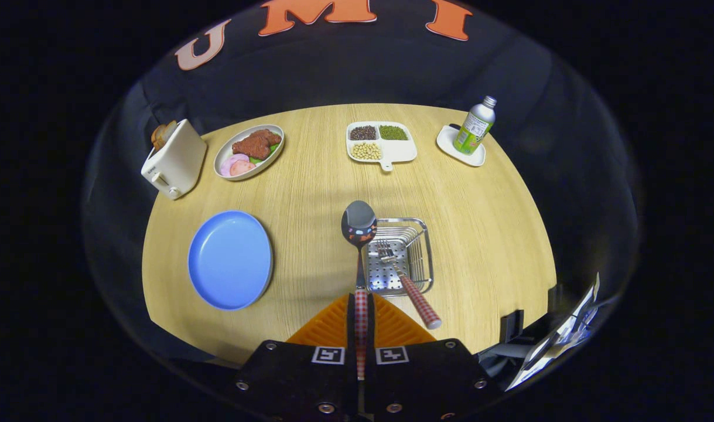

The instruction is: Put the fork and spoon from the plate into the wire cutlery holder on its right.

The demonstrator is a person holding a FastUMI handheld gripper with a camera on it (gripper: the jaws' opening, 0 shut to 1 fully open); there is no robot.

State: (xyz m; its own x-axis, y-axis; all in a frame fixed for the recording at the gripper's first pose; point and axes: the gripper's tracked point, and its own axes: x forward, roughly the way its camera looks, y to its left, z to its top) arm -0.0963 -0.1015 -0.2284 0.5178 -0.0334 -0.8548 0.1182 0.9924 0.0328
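One spoon clamped by its handle in the jaws, one fork in wire holder, one empty blue plate.

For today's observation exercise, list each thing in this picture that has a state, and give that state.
Gripper: shut on the spoon's checked handle.
Spoon: held, bowl beside the holder.
Fork: in the holder, handle sticking out.
Holder: holds the fork.
Blue plate: empty.
Bottle: upright, capped, on a small dish.
Toaster: bread in its slots.
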